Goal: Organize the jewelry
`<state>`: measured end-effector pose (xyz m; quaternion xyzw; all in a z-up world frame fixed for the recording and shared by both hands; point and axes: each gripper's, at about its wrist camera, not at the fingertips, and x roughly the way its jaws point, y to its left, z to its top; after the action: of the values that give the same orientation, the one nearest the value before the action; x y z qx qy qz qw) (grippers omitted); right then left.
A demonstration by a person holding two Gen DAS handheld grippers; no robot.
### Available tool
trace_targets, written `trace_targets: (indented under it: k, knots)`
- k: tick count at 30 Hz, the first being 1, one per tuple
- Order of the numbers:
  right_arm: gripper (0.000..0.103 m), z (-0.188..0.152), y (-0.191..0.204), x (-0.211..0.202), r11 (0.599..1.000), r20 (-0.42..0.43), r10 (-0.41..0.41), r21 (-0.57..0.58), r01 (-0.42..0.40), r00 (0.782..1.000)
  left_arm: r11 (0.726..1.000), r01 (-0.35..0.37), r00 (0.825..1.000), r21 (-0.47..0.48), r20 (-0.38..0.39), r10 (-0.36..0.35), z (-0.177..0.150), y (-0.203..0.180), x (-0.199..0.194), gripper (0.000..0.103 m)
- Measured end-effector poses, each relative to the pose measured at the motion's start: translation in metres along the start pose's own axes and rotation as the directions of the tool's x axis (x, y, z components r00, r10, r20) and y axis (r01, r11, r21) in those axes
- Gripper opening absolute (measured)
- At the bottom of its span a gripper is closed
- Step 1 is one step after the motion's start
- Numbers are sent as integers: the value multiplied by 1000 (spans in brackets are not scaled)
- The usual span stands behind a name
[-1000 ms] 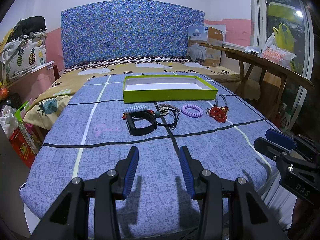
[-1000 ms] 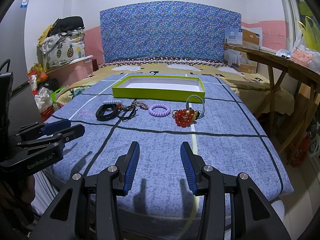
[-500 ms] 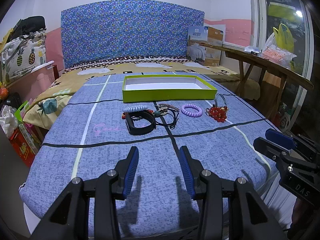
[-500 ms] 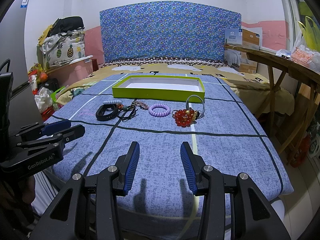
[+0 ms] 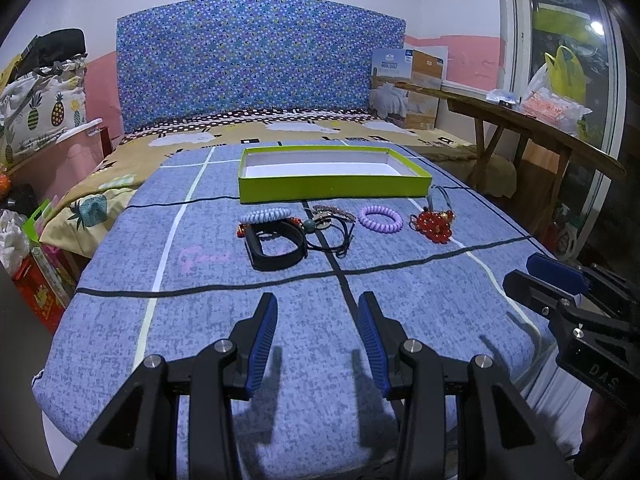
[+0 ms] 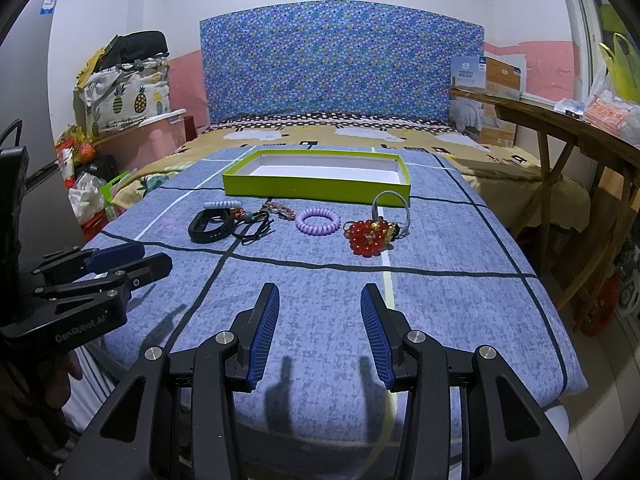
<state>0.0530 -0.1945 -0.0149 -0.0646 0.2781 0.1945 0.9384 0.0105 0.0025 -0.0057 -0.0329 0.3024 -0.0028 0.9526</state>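
Red beads [image 5: 241, 230] perhaps behind wristband [image 5: 276, 246]

Lit evenly from overhead, cool bluish cast. Sharp focus across bed cover [image 5: 400, 288] and green box [image 5: 332, 190]. Soft double shadows under left tool [image 5: 318, 340] and right tool [image 6: 319, 334]. Strong fisheye bowing toward edges, black vignette in corners. Bright glare spot in window [image 5: 596, 26], dark outside. No motion blur.

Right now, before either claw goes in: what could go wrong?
1. The black band, black cord and striped coil lie touching, so grabbing one may drag the others.
2. The red beads sit against a grey hoop; they may lift together.
3. The green box looks light; a bump could shove it.
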Motion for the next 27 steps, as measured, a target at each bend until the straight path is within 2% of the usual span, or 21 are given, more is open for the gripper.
trace_targets:
  k: [8,16,27]
  knots:
    - [43,19,-17,23,1000,-30,-3,-5,3,1000,1000,-21,1000,-3,-6,21,21,14,18,44]
    - [43,41,-40,56,999,-90,10,42,-6,996,997,-66,995,-45,-80,62,38,36,56,44]
    - [43,62,-76,106,987,-190,39,160,-8,981,986,-145,975,-78,-181,129,55,52,97,44]
